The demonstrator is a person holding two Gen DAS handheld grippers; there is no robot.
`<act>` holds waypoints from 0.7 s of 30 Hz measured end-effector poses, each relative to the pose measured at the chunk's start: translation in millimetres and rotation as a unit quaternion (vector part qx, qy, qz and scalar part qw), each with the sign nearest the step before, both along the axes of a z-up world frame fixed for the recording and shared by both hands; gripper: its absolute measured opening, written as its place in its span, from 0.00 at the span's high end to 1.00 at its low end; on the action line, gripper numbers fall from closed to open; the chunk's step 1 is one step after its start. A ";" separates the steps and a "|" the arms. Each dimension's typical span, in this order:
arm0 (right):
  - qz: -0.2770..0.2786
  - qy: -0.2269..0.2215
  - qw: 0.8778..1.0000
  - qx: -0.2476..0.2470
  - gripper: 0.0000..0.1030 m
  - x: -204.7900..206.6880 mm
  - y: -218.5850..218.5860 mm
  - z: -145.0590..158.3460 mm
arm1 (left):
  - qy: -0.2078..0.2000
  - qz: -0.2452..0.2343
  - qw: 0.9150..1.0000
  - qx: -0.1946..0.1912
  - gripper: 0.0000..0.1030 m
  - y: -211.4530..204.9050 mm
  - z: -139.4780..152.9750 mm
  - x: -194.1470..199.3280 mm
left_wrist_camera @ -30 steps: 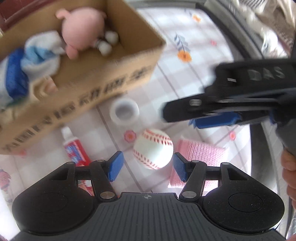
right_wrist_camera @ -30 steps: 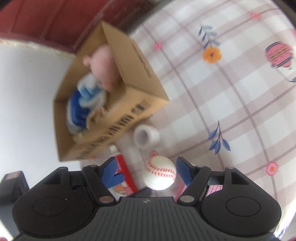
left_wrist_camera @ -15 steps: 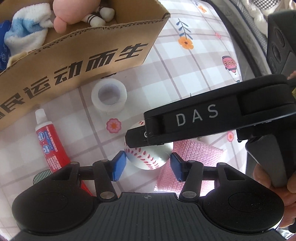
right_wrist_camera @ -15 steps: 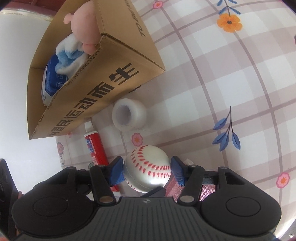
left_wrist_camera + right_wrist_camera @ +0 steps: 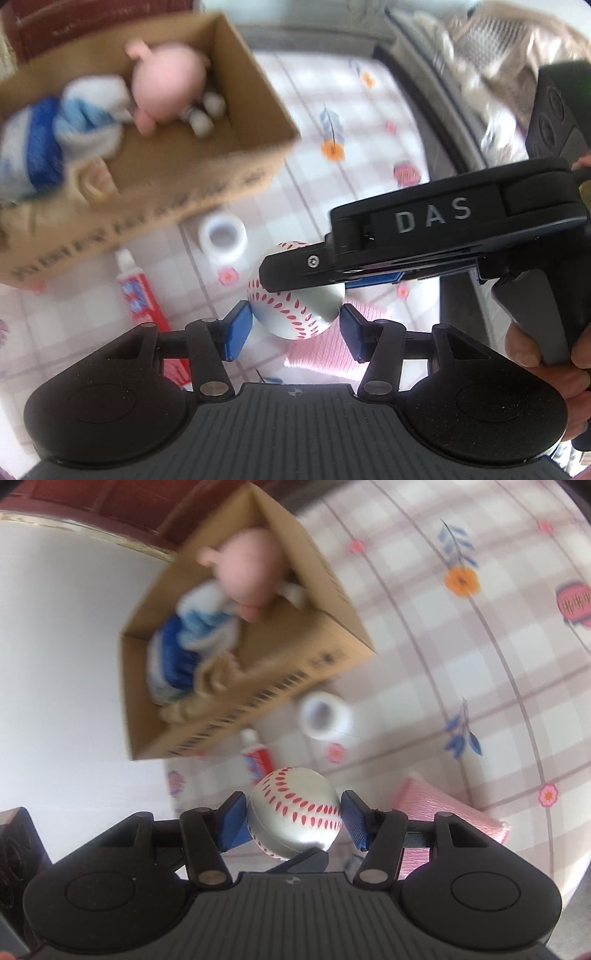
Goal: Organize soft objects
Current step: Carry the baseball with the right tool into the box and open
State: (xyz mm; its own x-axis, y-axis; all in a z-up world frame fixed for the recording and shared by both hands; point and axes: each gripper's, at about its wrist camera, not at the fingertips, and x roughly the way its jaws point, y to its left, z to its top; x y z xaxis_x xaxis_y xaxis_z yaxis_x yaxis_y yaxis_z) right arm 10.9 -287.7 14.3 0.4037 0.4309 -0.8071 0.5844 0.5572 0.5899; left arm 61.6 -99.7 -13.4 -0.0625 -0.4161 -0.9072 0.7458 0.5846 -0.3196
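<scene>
A white baseball with red stitching [image 5: 295, 812] sits between the blue pads of my right gripper [image 5: 293, 821], which is shut on it and holds it above the table. In the left wrist view the ball [image 5: 295, 312] hangs under the right gripper's black body [image 5: 424, 236], between the spread pads of my open, empty left gripper [image 5: 293, 332]. A cardboard box [image 5: 192, 184] holds a pink plush [image 5: 166, 85] and a blue-and-white cloth [image 5: 74, 125]; it also shows in the right wrist view [image 5: 295, 675]. A pink cloth [image 5: 443, 812] lies on the table.
A white tape roll [image 5: 222, 236] and a red-and-white tube [image 5: 136, 291] lie on the checked floral tablecloth [image 5: 354, 177] in front of the box. A dark table edge and crumpled fabric [image 5: 498, 74] are at the right.
The right gripper has closed on the baseball and lifted it off the table. Both views have pulled up and back, so the box's inside shows again.
</scene>
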 end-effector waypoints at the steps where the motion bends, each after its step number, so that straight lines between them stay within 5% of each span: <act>1: 0.001 -0.009 1.000 0.000 0.41 4.8 0.3 8.7 | -0.005 0.006 1.000 -0.007 0.50 4.0 9.4 4.5; 10: 0.044 -0.091 0.995 -0.011 0.42 85.2 21.6 47.5 | -0.075 0.073 0.994 -0.037 0.50 26.6 58.6 65.9; 21: 0.081 -0.065 0.993 0.058 0.42 179.3 46.9 -28.4 | -0.067 0.126 0.989 0.031 0.49 43.9 13.3 143.8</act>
